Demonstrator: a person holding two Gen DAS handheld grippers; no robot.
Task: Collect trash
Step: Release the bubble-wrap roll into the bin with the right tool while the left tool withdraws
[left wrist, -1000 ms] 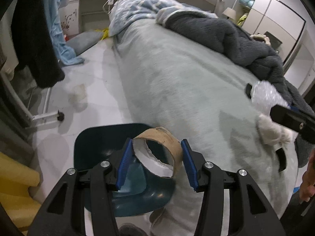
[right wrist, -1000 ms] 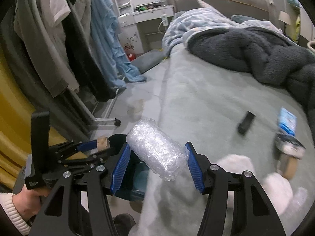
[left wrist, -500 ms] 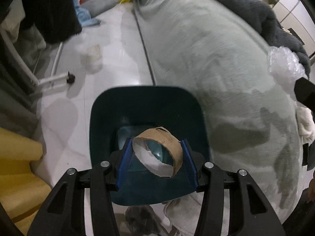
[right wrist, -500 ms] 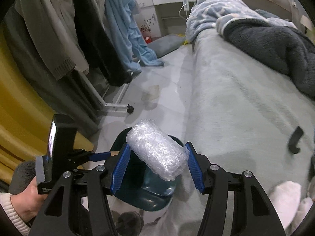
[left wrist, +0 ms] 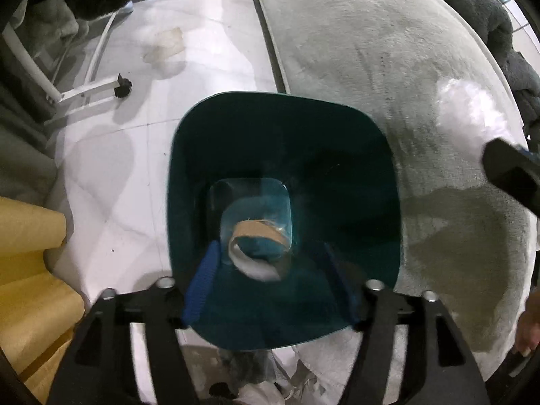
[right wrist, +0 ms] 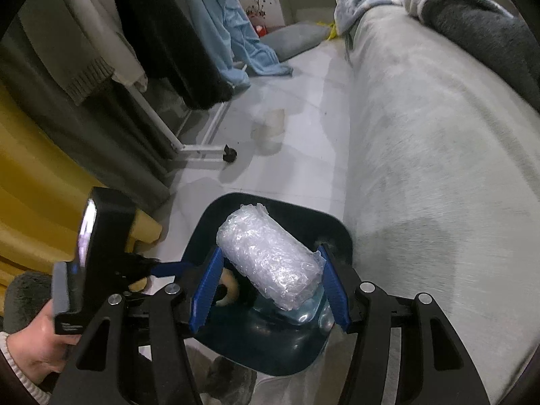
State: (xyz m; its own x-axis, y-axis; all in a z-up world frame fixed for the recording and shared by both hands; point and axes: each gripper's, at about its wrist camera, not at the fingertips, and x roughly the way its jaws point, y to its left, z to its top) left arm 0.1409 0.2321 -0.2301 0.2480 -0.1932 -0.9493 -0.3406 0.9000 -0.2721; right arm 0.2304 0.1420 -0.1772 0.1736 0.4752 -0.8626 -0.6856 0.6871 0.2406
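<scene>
A dark teal trash bin [left wrist: 280, 155] stands on the floor beside the bed. My left gripper [left wrist: 273, 276] is open over the bin's mouth; a brown cardboard tape ring [left wrist: 258, 236] is inside the bin, free of the fingers. My right gripper [right wrist: 268, 287] is shut on a roll of clear bubble wrap [right wrist: 268, 263] and holds it over the bin [right wrist: 324, 226]. The bubble wrap also shows blurred at the right of the left wrist view [left wrist: 469, 114]. The left gripper shows in the right wrist view [right wrist: 168, 266].
A pale grey-green bed [right wrist: 438, 135] lies right of the bin, with a dark grey blanket [right wrist: 489, 23] on it. A clothes rack with a wheeled foot [right wrist: 229, 153] and hanging clothes [right wrist: 162, 23] stands left. Yellow fabric [left wrist: 30, 270] lies at the lower left.
My left gripper moved over the bin, opened and let go of the cardboard ring, which dropped inside. My right gripper carried the bubble wrap left, over the bin.
</scene>
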